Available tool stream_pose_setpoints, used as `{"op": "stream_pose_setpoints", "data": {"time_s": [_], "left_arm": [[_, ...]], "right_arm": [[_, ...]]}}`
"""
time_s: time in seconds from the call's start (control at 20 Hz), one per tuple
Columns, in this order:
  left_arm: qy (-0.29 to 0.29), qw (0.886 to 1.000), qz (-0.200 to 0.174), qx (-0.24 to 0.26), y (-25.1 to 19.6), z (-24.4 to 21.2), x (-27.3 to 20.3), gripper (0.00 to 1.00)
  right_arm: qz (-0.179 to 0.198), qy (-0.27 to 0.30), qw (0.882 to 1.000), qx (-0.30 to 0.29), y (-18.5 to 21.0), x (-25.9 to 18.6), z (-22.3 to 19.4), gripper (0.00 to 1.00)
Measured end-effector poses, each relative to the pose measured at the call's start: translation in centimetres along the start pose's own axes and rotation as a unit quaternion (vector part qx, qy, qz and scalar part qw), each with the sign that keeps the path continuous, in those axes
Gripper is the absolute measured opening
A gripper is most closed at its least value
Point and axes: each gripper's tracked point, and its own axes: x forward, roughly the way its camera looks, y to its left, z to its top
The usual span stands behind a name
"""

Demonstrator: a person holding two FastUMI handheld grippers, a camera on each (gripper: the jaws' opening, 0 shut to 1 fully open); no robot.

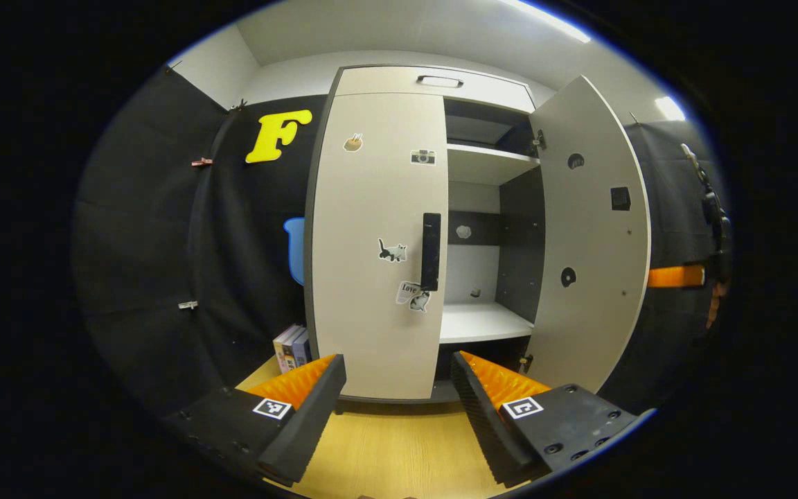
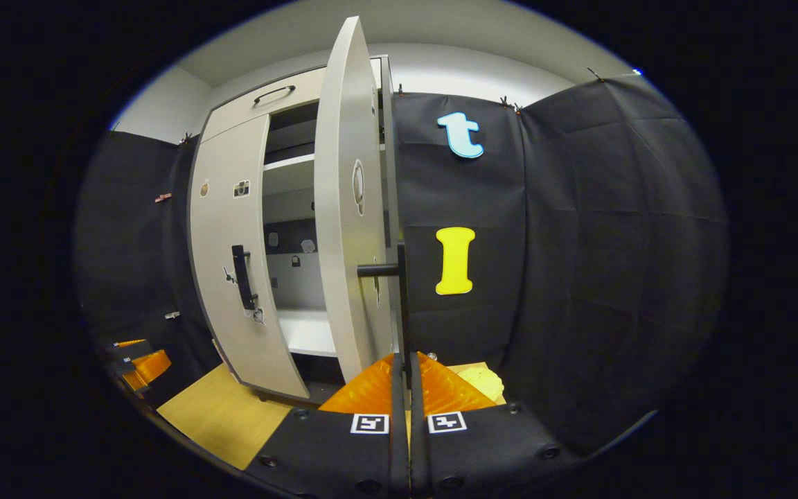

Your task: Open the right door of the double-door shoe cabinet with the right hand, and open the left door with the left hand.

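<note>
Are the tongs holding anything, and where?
The right tongs pinch the right door's handle near its lower end. The left tongs are open, holding nothing, before the closed left door.

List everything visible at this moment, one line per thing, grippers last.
Shoe cabinet: one, pale grey, against the booth wall.
Left door: one, pale grey, closed, stickers on it.
Left door handle: one, black, at the door's inner edge.
Right door: one, pale grey, swung open.
Right door handle: one, black bar.
Shelves: two, white, inside.
Books: a few, left of the cabinet.
Floor: wood, yellowish.
Left gripper: open, facing the left door.
Right gripper: shut on the right door handle.
</note>
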Motion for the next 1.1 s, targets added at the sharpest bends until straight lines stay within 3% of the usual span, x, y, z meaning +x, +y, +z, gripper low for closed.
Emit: {"op": "stream_pose_setpoints", "data": {"time_s": [0.15, 0.2, 0.25, 0.35, 0.45, 0.55, 0.6, 0.7, 0.75, 0.9, 1.1], "left_arm": [[-0.011, 1.0, -0.01, -0.002, -0.1, 1.8, 3.0, 0.95], [-0.013, 1.0, -0.012, -0.003, -0.1, 2.6, 4.2, 0.95], [-0.013, 1.0, -0.017, -0.004, -0.2, 3.2, 5.6, 0.95], [-0.019, 1.0, -0.02, -0.006, -0.1, 4.6, 8.1, 0.95], [-0.021, 0.999, -0.025, -0.008, -0.3, 5.7, 10.8, 0.92], [-0.017, 0.999, -0.029, -0.008, -0.6, 6.6, 13.6, 0.95], [-0.013, 0.999, -0.029, -0.009, -0.8, 6.6, 14.8, 0.95], [-0.01, 0.999, -0.037, -0.012, -1.9, 7.1, 17.1, 0.94], [-0.01, 0.999, -0.039, -0.011, -2.4, 7.3, 18.2, 0.89], [-0.01, 1.0, -0.03, 0.002, -3.0, 7.9, 21.1, 0.93], [-0.004, 1.0, -0.014, -0.007, -3.0, 8.1, 23.8, 0.88]], "right_arm": [[-0.014, -0.009, 1.0, 0.004, -0.3, -2.1, -3.0, 0.1], [-0.013, -0.007, 1.0, 0.002, -0.3, -2.1, -4.3, 0.19], [-0.019, -0.004, 1.0, -0.005, -0.7, -3.3, -6.0, 0.14], [-0.028, 0.01, 0.999, -0.028, -1.5, -4.8, -9.5, 0.18], [-0.031, 0.028, 0.998, -0.035, -1.8, -5.5, -12.7, 0.51], [-0.028, 0.05, 0.998, -0.025, -1.5, -6.3, -15.4, 0.59], [-0.029, 0.058, 0.998, -0.024, -1.4, -6.5, -16.6, 0.83], [-0.032, 0.072, 0.997, -0.027, -1.4, -6.5, -18.9, 0.99], [-0.033, 0.076, 0.996, -0.024, -1.5, -6.6, -19.8, 0.99], [-0.023, 0.097, 0.995, -0.02, -0.9, -6.6, -22.5, 0.99], [-0.011, 0.113, 0.993, -0.037, -1.1, -6.8, -24.5, 1.0]]}}
